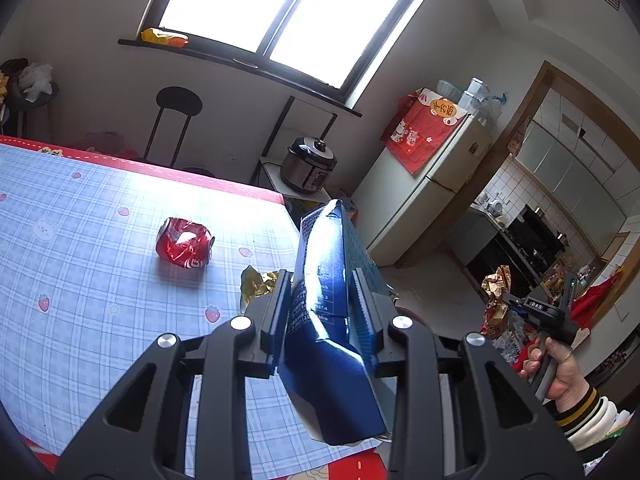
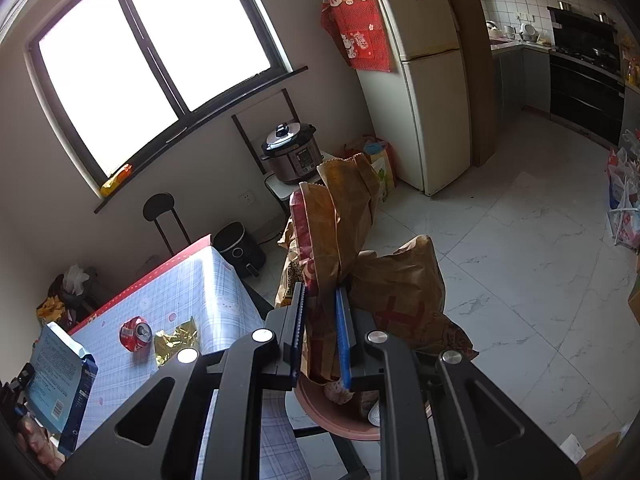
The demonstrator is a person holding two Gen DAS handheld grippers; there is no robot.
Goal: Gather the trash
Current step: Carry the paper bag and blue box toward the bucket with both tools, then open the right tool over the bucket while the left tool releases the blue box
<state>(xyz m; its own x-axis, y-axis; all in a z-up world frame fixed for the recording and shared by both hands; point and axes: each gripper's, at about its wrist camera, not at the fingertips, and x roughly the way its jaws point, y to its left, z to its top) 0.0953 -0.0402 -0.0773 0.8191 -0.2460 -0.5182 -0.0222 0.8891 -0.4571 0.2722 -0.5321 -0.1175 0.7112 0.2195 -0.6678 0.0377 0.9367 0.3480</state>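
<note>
Only my right wrist view shows the pink bin [image 2: 340, 424] under the right gripper [image 2: 322, 312], which is clamped on a brown paper bag [image 2: 348, 216]. My left gripper [image 1: 323, 300] is clamped on a blue carton [image 1: 324, 280]. The crushed red can [image 1: 183, 243] and gold wrapper [image 1: 256, 282] lie on the table [image 1: 80, 280], left of its fingers.

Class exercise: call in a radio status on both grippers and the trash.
Left gripper shut on blue carton. Right gripper shut on brown paper bag. Crushed red can and gold wrapper on table, unobstructed.
</note>
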